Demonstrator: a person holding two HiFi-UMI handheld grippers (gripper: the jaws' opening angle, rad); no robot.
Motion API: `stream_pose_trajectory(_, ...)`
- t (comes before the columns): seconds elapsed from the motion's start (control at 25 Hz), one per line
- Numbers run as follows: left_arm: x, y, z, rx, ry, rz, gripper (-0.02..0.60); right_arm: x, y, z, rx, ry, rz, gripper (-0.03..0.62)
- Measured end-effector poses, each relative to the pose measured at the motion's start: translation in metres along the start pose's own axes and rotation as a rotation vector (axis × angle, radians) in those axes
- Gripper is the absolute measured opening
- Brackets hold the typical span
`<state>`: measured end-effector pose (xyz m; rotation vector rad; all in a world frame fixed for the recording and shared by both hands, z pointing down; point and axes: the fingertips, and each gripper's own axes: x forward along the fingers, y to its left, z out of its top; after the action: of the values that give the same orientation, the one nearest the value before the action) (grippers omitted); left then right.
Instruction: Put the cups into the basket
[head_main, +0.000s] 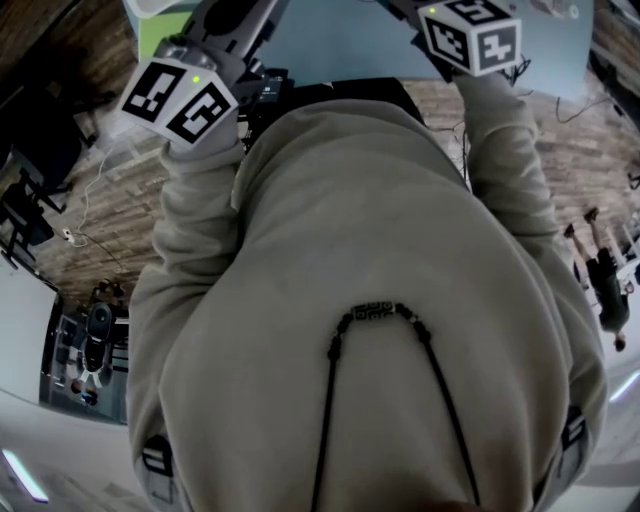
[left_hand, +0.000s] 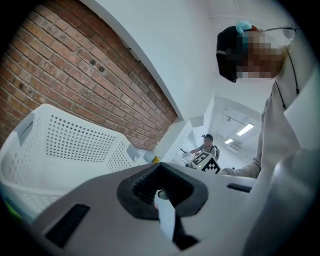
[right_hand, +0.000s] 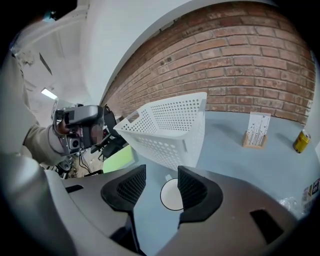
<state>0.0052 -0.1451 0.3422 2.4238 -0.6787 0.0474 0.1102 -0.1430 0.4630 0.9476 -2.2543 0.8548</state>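
- right gripper (right_hand: 161, 171): fingers released, small round white cup (right_hand: 171, 196) sits in the gap between them on the pale blue counter (right_hand: 240, 165)
- white perforated plastic basket (right_hand: 170, 130) just beyond those fingers
- left gripper (left_hand: 160, 167): fingers clenched together

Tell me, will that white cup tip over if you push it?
Probably not easily: the cup stands upright on the flat blue table. It looks smooth, so it may slide. Its small handle could make it turn.

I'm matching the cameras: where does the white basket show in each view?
Head view: not made out; the person's torso fills it.
Left gripper view: white basket at left, against the brick wall.
Right gripper view: basket at centre, beyond the jaws.
Shared landmark: the brick wall.
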Motion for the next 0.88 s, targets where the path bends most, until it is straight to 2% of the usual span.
stream_pose_trajectory(0.44, 0.001, 0.013, -0.009, -0.036, 0.006, 0.036, -0.005, 0.031, -0.006, -0.029, -0.007, 0.096, 0.045, 0.275)
stream_pose_trajectory(0.64, -0.003, 0.016, -0.009, -0.052, -0.004, 0.054, -0.005, 0.043, -0.011, -0.044, -0.107, 0.157, 0.02, 0.338)
stream_pose_trajectory(0.88, -0.005, 0.02, -0.02, -0.07, -0.001, 0.089, -0.005, 0.058, -0.022, -0.061, -0.173, 0.212, 0.005, 0.384)
